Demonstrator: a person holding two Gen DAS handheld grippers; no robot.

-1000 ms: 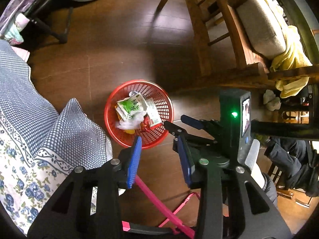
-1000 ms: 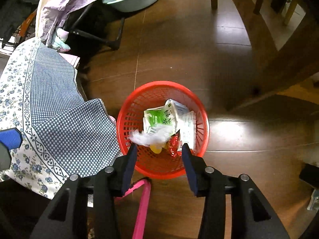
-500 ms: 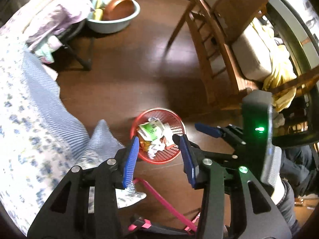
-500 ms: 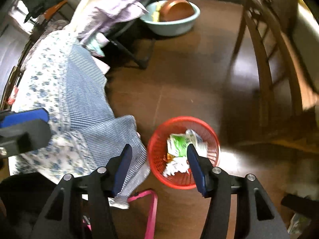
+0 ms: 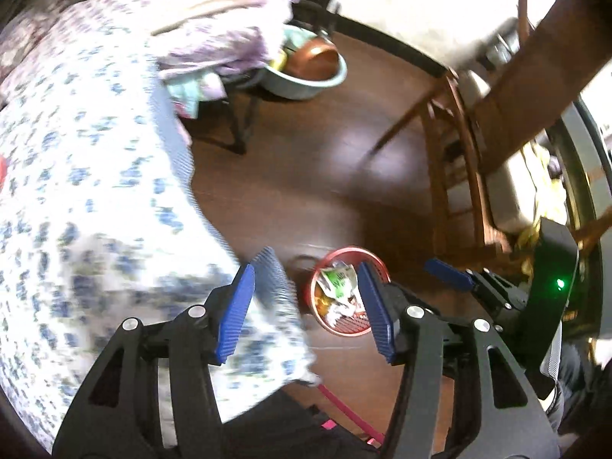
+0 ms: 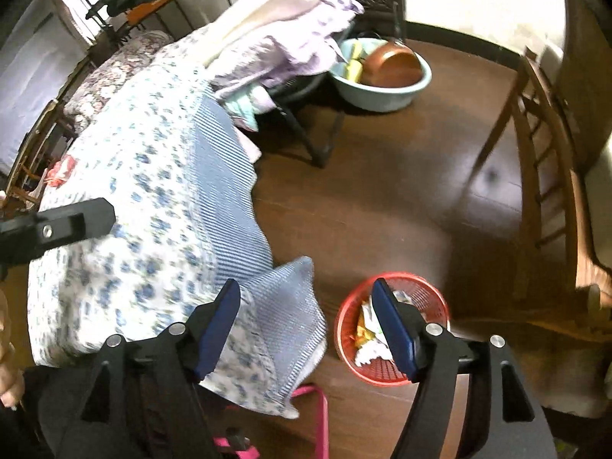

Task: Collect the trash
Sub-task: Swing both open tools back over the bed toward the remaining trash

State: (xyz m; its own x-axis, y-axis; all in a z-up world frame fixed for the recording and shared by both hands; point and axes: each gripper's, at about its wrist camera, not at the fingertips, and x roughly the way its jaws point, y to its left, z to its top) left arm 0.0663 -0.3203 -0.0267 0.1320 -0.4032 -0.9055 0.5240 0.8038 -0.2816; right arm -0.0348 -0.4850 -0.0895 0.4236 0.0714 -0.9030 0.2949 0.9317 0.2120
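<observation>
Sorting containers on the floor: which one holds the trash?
The red mesh basket, with wrappers inside; the pale blue basin holds a copper-coloured pot instead.

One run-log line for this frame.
left gripper: opening, empty | right gripper: opening, empty | red basket: on floor, trash inside

Glossy dark wood floor point(image 6: 382, 206), floral tablecloth point(image 6: 145, 206) (blue-checked border), wooden chair point(image 6: 550, 176), teal basin point(image 6: 382, 91).
</observation>
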